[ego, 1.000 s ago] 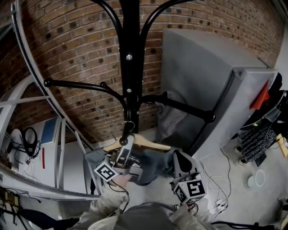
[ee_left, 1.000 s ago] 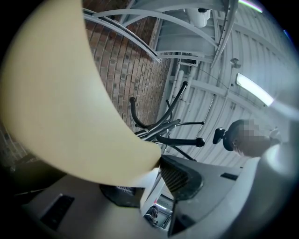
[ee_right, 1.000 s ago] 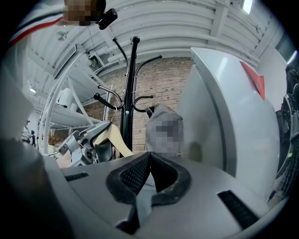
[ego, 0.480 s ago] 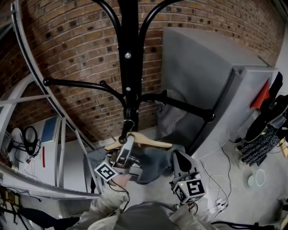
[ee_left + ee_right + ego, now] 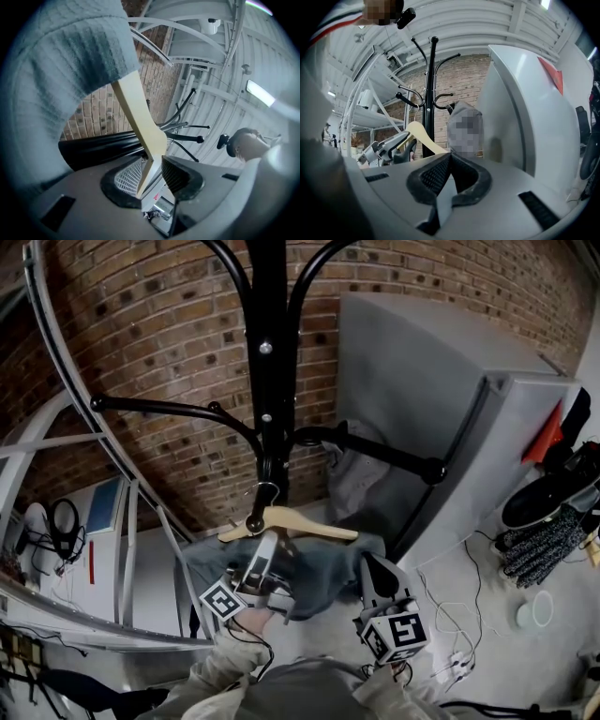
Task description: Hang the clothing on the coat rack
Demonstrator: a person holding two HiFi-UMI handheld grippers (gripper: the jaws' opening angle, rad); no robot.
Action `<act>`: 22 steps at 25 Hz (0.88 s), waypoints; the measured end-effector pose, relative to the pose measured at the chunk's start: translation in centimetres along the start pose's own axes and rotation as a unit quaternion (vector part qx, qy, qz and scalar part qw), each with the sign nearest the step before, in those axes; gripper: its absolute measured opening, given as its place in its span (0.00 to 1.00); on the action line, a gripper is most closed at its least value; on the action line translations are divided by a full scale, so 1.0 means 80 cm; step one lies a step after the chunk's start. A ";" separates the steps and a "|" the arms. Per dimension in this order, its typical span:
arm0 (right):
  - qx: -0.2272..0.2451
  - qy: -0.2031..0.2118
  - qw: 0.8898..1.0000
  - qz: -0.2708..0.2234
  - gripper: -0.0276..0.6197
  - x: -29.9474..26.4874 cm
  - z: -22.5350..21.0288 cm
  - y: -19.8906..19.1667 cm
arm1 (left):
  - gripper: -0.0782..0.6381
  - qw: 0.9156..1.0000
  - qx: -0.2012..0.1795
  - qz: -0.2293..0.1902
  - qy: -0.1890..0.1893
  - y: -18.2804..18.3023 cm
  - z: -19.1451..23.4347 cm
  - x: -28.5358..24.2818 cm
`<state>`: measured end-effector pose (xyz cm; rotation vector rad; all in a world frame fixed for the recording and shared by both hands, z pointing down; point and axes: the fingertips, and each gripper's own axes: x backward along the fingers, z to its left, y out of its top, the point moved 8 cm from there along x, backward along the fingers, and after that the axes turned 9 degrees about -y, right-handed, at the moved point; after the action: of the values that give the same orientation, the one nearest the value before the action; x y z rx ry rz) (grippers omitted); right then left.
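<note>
The black coat rack (image 5: 267, 352) stands before a brick wall; its pole also shows in the right gripper view (image 5: 431, 93). A wooden hanger (image 5: 300, 524) carries a grey-blue garment (image 5: 319, 568), and its hook sits close to the pole below the lower arms. My left gripper (image 5: 270, 545) is under the hanger's middle. Its jaws are opening with the hanger (image 5: 140, 122) between them, against the left pad, with a gap to the right pad. The garment (image 5: 61, 70) fills the upper left there. My right gripper (image 5: 370, 568) is shut on the garment's edge (image 5: 443, 197).
A tall grey cabinet (image 5: 422, 381) stands just right of the rack. Another grey cloth (image 5: 352, 474) hangs on the rack's right arm. White metal framing (image 5: 56, 427) curves along the left. Cables and dark things (image 5: 534, 540) lie on the floor at right.
The hanger and my left gripper have risen a little along the pole, lifting the garment with them. My right gripper has hardly moved.
</note>
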<state>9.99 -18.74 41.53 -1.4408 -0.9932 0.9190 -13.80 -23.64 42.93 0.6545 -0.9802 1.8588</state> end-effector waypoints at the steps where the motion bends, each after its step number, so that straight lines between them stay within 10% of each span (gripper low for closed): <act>1: 0.000 0.002 1.000 0.001 0.08 0.001 0.001 -0.001 | 0.30 1.000 -0.001 0.006 0.000 -0.003 -0.001 0.003; 6: -0.005 0.018 1.000 0.007 0.08 0.004 0.009 -0.003 | 0.26 0.997 -0.056 0.050 0.020 -0.010 -0.011 0.014; 16: -0.018 0.050 0.998 0.027 0.08 0.005 0.026 -0.024 | 0.16 0.963 -0.202 0.129 0.122 -0.014 -0.032 0.035; 22: -0.022 0.070 0.997 0.036 0.08 0.008 0.041 -0.036 | 0.14 0.921 -0.295 0.194 0.164 -0.021 -0.051 0.041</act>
<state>6.94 -16.92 44.07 -1.5640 -0.8661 0.8400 -13.95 -18.24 43.80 -0.2257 -1.4201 1.7773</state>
